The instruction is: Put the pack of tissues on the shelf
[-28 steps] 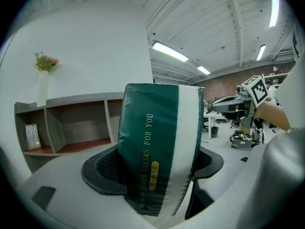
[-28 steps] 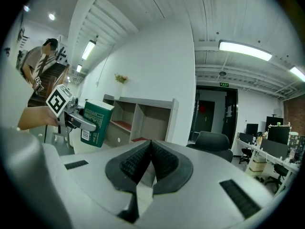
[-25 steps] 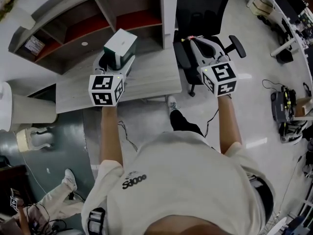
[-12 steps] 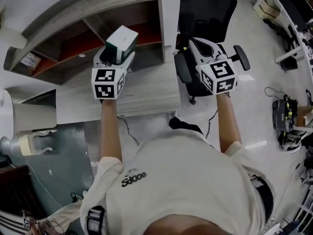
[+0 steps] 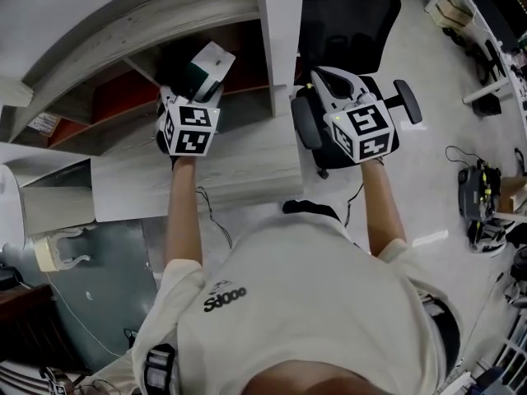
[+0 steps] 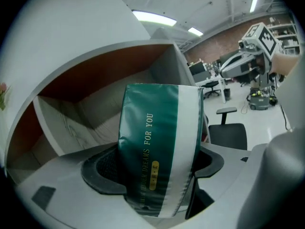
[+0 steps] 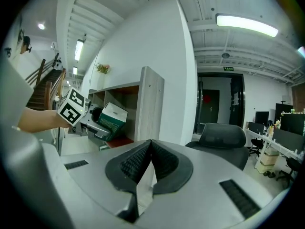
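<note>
outstretched left hand-held gripper (image 5: 194,82) clamps tissue pack (image 5: 209,62) at the shelf (image 5: 278,31).

Glossy, smooth plastic wrap on pack of tissues (image 6: 159,151), matt pale wood-grain shelf (image 6: 86,113)

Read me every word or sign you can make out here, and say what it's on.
"DREAMS FOR YOU": gold print on the green pack of tissues; the words before it are unclear.
Yellow oval on the pack: too small to read.
Dark print on the person's shirt: not legible.
Green sign above the door: too small.
Label in the shelf: blurred.
</note>
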A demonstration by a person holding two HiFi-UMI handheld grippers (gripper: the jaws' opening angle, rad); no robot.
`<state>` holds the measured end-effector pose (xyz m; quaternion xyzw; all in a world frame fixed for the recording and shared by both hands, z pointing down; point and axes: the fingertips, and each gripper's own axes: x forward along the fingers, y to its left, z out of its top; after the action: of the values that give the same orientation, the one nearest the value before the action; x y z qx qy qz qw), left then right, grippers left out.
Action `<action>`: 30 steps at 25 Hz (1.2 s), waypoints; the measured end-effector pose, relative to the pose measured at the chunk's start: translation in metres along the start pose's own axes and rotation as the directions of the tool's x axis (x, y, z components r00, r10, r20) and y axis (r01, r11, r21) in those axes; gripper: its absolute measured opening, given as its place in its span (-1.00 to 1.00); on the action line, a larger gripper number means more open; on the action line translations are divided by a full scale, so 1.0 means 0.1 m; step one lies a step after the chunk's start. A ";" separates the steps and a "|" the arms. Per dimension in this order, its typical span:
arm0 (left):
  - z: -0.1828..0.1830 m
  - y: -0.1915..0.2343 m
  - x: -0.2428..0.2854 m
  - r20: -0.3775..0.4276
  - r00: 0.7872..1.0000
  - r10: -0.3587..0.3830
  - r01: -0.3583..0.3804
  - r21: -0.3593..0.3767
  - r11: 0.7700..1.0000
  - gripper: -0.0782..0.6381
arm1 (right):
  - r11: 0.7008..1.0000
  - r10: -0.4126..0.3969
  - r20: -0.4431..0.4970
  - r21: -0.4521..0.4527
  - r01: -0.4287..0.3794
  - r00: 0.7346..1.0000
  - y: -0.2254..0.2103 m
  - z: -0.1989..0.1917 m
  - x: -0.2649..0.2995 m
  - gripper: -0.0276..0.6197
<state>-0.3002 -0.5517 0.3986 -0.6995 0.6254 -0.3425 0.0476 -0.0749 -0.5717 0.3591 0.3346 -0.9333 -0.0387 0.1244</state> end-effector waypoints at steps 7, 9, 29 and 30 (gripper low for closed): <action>-0.14 -0.03 0.40 -0.098 0.995 0.024 -0.005 0.187 0.982 0.33 | 1.000 0.009 -0.032 0.011 -0.009 0.999 -0.03 -0.13 0.18 -0.90; -0.14 -0.06 0.48 -0.100 0.995 0.024 -0.001 0.219 0.976 0.34 | 1.000 0.012 -0.042 0.007 -0.011 0.999 -0.02 -0.16 0.22 -0.90; -0.08 -0.61 0.76 -0.095 0.995 0.004 0.050 0.560 0.827 0.42 | 0.998 -0.043 -0.070 0.034 0.045 0.997 -0.12 -0.31 0.11 -0.90; -0.08 -0.62 0.76 -0.096 0.995 0.007 0.048 0.561 0.826 0.43 | 0.998 -0.044 -0.070 0.036 0.047 0.997 -0.13 -0.32 0.09 -0.90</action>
<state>-0.2534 -0.6044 0.4672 -0.6443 0.4908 -0.5443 0.2184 -0.0652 -0.5870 0.3894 0.3592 -0.9211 -0.0125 0.1495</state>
